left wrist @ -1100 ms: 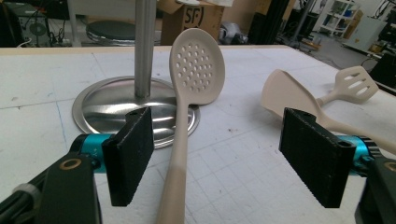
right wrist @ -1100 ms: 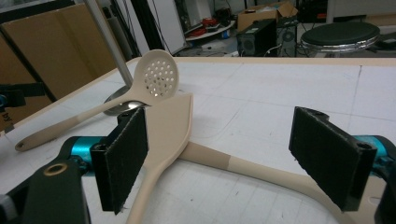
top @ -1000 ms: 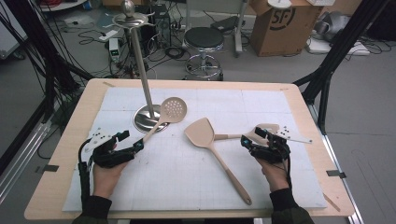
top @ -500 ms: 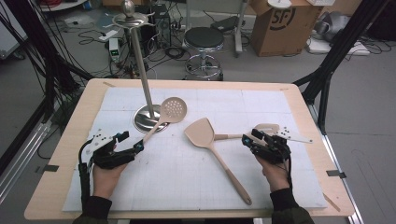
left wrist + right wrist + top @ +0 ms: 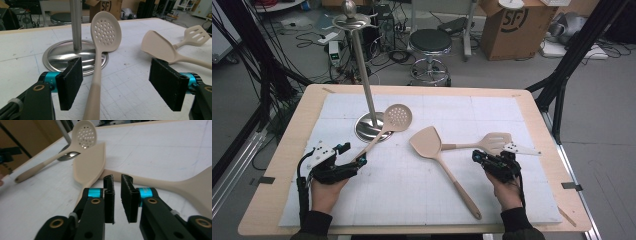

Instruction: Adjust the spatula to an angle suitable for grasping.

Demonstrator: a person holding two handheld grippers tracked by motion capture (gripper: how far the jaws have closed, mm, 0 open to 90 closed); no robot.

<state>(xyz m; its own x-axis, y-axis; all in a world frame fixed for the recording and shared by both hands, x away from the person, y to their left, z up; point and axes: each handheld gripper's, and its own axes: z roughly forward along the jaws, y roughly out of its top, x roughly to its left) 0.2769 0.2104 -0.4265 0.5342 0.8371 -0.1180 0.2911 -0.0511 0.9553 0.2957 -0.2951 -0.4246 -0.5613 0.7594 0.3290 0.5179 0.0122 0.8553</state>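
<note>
Now right gripper fingers have just closed, gripping nothing.

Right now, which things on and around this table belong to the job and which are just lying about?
In the job: holed spoon, between the left gripper's open jaws; slotted spatula; likely the stand.
Lying about: flat spatula, stool, cardboard box.

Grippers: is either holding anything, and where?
Nothing held. The left gripper, jaws open, straddles the skimmer handle untouched; the right gripper has just been closing on nothing.
</note>
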